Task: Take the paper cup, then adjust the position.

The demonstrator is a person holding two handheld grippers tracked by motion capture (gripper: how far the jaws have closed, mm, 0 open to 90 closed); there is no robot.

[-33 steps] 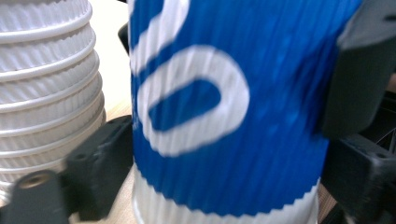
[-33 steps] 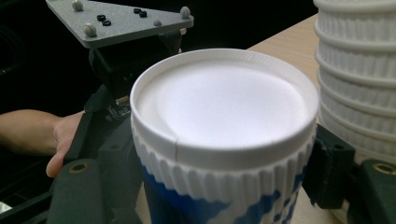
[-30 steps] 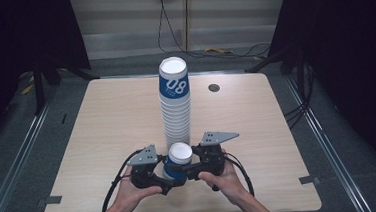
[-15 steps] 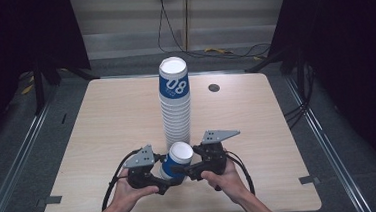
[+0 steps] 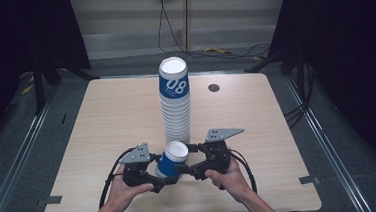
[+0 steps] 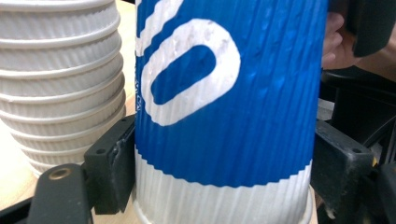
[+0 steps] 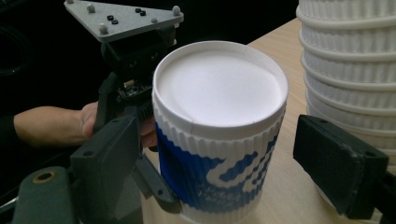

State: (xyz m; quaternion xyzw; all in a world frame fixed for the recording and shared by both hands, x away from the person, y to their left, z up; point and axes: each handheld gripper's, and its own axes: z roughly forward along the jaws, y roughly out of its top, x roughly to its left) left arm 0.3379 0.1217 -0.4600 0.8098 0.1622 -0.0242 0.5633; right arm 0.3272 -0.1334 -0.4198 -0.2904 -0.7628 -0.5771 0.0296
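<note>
grippers: 2, left gripper (image 5: 162,182) clamping 1 cup (image 5: 172,159), 1 stack (image 5: 175,103)

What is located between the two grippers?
In the high view, a single blue-and-white paper cup sits upside down between the left gripper and right gripper, just in front of the tall cup stack.

The high view looks forward and down from above the person's side of the table (image 5: 102,122), taking in the whole top and the dark floor beyond. The left gripper view sits very close against a blue cup (image 6: 229,93), looking level along its side, with the stack of cups (image 6: 60,79) just behind at its left. The right gripper view looks slightly down on the same cup (image 7: 219,121) from near, probably from the opposite side. All three share that cup (image 5: 172,159) and the stack (image 5: 175,102).
</note>
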